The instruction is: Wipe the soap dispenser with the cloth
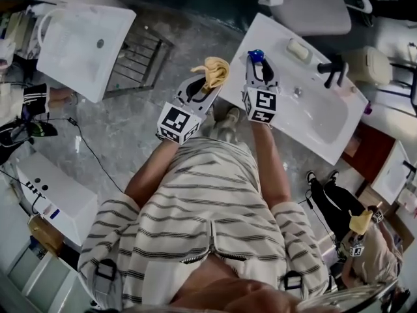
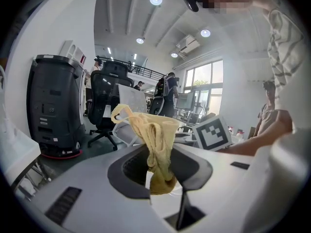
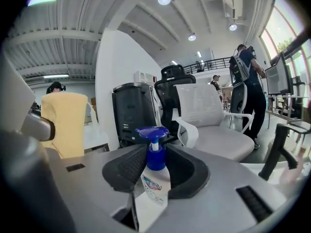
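Note:
My right gripper (image 1: 258,69) is shut on a soap dispenser (image 3: 154,178), a clear bottle with a blue pump head (image 1: 256,55), held upright over the near end of the white sink counter (image 1: 277,28). In the right gripper view the bottle stands between the dark pads (image 3: 127,168). My left gripper (image 1: 203,85) is shut on a bunched yellow cloth (image 1: 213,71), held just left of the dispenser and off the counter's edge. In the left gripper view the cloth (image 2: 156,147) hangs crumpled out of the jaws.
On the counter lie a bar of soap (image 1: 298,49), a black tap (image 1: 333,70) and the basin (image 1: 322,119). A white office chair (image 1: 306,4) stands beyond it. Another white sink unit (image 1: 81,41) stands at the left. People stand in the background.

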`<move>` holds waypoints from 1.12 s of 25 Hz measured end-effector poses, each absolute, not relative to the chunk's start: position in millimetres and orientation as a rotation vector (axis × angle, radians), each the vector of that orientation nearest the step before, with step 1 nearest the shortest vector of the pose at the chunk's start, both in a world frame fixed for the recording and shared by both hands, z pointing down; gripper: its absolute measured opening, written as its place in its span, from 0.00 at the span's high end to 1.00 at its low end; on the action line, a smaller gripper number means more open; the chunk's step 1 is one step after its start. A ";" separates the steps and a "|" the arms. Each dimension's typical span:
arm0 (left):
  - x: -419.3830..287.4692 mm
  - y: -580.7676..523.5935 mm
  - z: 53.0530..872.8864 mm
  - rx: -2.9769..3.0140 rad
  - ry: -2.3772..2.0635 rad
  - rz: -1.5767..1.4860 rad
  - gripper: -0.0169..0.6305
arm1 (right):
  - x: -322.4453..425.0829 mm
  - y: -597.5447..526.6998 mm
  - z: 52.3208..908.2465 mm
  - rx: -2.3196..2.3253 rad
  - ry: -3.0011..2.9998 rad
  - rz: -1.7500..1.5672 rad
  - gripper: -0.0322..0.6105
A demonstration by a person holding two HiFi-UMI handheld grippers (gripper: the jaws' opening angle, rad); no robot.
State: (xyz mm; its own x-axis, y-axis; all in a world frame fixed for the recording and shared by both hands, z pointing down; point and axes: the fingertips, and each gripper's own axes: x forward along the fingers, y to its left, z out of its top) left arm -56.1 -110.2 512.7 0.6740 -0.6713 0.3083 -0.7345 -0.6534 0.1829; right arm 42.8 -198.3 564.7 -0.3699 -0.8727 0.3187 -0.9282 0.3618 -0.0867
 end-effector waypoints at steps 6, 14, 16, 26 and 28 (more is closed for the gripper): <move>-58.0 -105.9 517.6 2.584 -1.106 0.323 0.80 | 41.5 -202.8 591.4 1.594 -2.378 0.412 0.76; -53.1 -102.6 532.7 2.552 -1.061 0.333 0.80 | 38.6 -202.7 607.4 1.579 -2.365 0.432 0.76; -51.3 -102.2 534.4 2.550 -1.057 0.331 0.80 | 37.7 -202.3 608.5 1.576 -2.363 0.418 0.75; -50.8 -101.2 533.1 2.548 -1.059 0.321 0.80 | 33.3 -199.9 604.4 1.556 -2.396 0.447 0.58; -50.5 -102.0 529.4 2.553 -1.069 0.312 0.80 | 34.0 -196.7 598.0 1.560 -2.407 0.439 0.57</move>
